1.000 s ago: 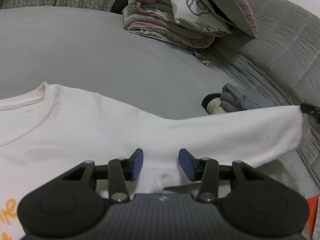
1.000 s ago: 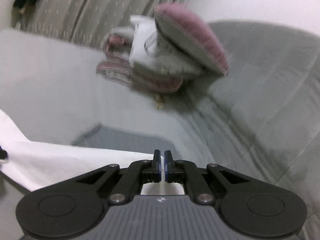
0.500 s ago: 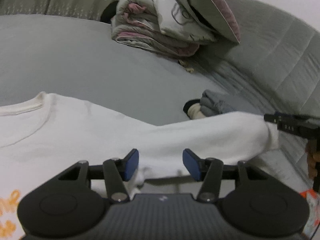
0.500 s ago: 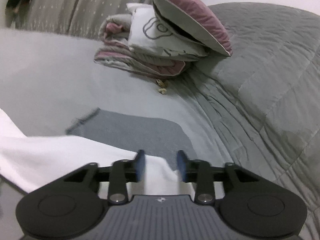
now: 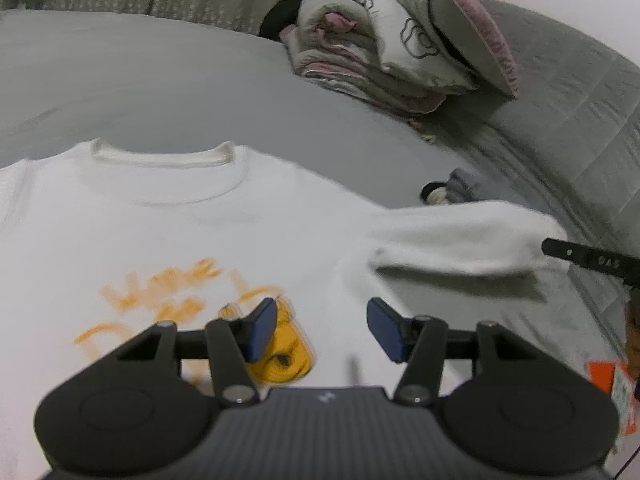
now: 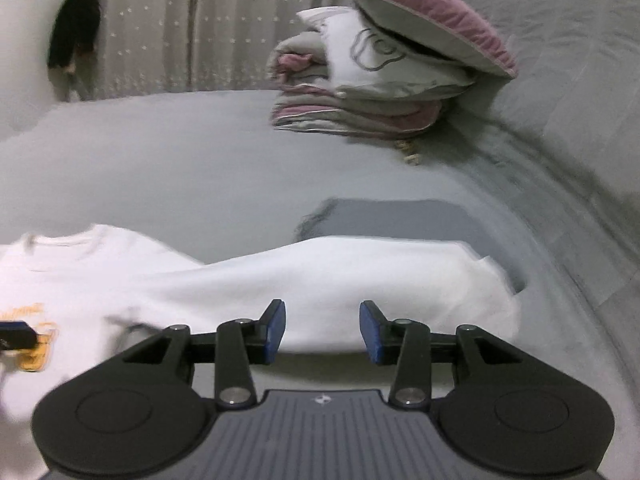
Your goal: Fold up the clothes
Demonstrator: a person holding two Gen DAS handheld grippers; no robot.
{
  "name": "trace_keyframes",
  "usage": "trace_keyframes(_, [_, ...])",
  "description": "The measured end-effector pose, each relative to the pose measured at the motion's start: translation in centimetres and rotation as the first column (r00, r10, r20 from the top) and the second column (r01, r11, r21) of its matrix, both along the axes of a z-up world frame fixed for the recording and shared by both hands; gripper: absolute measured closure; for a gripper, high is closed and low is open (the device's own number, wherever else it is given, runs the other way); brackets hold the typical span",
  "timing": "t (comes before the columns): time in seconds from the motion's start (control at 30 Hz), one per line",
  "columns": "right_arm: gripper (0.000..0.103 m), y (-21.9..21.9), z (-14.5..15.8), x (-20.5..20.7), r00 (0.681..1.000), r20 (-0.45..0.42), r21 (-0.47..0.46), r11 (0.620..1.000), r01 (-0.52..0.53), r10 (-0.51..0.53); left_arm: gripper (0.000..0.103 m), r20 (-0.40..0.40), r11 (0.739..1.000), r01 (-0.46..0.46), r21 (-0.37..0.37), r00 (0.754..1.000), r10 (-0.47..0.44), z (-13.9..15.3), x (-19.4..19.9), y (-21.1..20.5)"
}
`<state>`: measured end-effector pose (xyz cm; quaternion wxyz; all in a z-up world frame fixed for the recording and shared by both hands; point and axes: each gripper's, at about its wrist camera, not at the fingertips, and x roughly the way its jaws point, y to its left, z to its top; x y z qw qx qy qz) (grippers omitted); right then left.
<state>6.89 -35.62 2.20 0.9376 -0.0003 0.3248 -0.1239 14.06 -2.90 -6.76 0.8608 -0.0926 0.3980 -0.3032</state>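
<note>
A white sweatshirt (image 5: 168, 220) with an orange print (image 5: 280, 352) lies front up on the grey bed, collar toward the far side. Its right sleeve (image 5: 460, 236) stretches out sideways; the sleeve also shows in the right wrist view (image 6: 360, 276), lying flat with its cuff (image 6: 492, 280) at the right. My left gripper (image 5: 322, 328) is open and empty above the shirt's chest near the print. My right gripper (image 6: 322, 330) is open and empty just in front of the sleeve. A tip of the right gripper (image 5: 588, 258) shows beside the cuff.
Folded quilts topped by a pillow (image 5: 400, 52) are stacked at the far end of the bed; the stack shows in the right wrist view (image 6: 380, 80) too. A small grey bundle (image 5: 456, 188) lies past the sleeve. A grey padded headboard (image 6: 580, 80) rises at the right. A curtain (image 6: 180, 20) hangs behind.
My right gripper opened and let go of the sleeve cuff, and the sleeve now lies flat. My left gripper drew back and left, so the collar and print came into view.
</note>
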Motion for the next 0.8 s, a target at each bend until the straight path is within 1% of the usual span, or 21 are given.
trace_keyframes(0.07, [0.062,1.7,-0.4,-0.4,0.999,0.014,0.052,0.998,-0.046,0.045,0.051,-0.003,1.000,-0.013,0.013,1.000,0.013,-0.1,-0.8,1.3])
trace_keyframes(0.2, [0.062,5.3,-1.5,-0.6,0.988,0.057,0.161,0.976,-0.148,0.140,0.051,-0.001,0.999,-0.043,-0.007,0.999,0.043,-0.9,-2.4,3.8])
trace_keyframes(0.27, [0.063,7.0,-2.1,-0.7,0.977,0.098,0.217,0.955,-0.204,0.187,0.051,0.000,0.998,-0.057,-0.018,0.998,0.057,-1.3,-3.2,5.0])
trace_keyframes(0.3, [0.063,7.8,-2.5,-0.7,0.969,0.124,0.248,0.939,-0.238,0.212,0.051,0.000,0.998,-0.064,-0.023,0.998,0.064,-1.5,-3.6,5.6])
trace_keyframes(0.4, [0.064,9.7,-4.1,-0.1,0.951,0.169,0.333,0.893,-0.302,0.259,0.051,0.001,0.996,-0.086,-0.039,0.996,0.086,-2.0,-4.8,7.4])
trace_keyframes(0.5, [0.066,11.3,-5.6,1.6,0.949,0.157,0.340,0.887,-0.311,0.273,0.051,0.001,0.993,-0.108,-0.054,0.994,0.108,-2.6,-6.0,9.2])
trace_keyframes(0.6, [0.067,12.1,-7.4,3.5,0.953,0.111,0.351,0.886,-0.302,0.281,0.051,0.037,0.997,-0.081,-0.011,0.996,0.081,-2.4,-6.5,9.0])
trace_keyframes(0.63, [0.067,11.9,-8.1,4.0,0.958,0.081,0.345,0.894,-0.285,0.274,0.051,0.056,0.998,-0.062,0.007,0.997,0.061,-2.5,-6.8,8.9])
trace_keyframes(0.67, [0.070,11.5,-8.8,4.5,0.963,0.050,0.335,0.904,-0.265,0.263,0.051,0.066,0.999,-0.049,0.017,0.997,0.048,-2.5,-7.0,8.9])
trace_keyframes(0.7, [0.079,11.1,-9.4,5.0,0.967,0.019,0.324,0.914,-0.244,0.252,0.051,0.071,0.999,-0.041,0.023,0.997,0.039,-2.6,-7.2,9.0])
trace_keyframes(0.73, [0.100,10.4,-9.9,5.1,0.972,0.004,0.324,0.919,-0.225,0.236,0.051,0.067,0.999,-0.039,0.021,0.997,0.037,-2.5,-7.2,9.1])
trace_keyframes(0.77, [0.103,9.4,-10.0,4.9,0.976,0.006,0.352,0.913,-0.204,0.216,0.051,0.057,0.999,-0.040,0.015,0.998,0.039,-2.4,-7.2,9.2])
trace_keyframes(0.8, [0.103,8.3,-10.0,4.7,0.981,0.009,0.392,0.902,-0.183,0.195,0.050,0.048,0.999,-0.042,0.008,0.998,0.041,-2.3,-7.1,9.3])
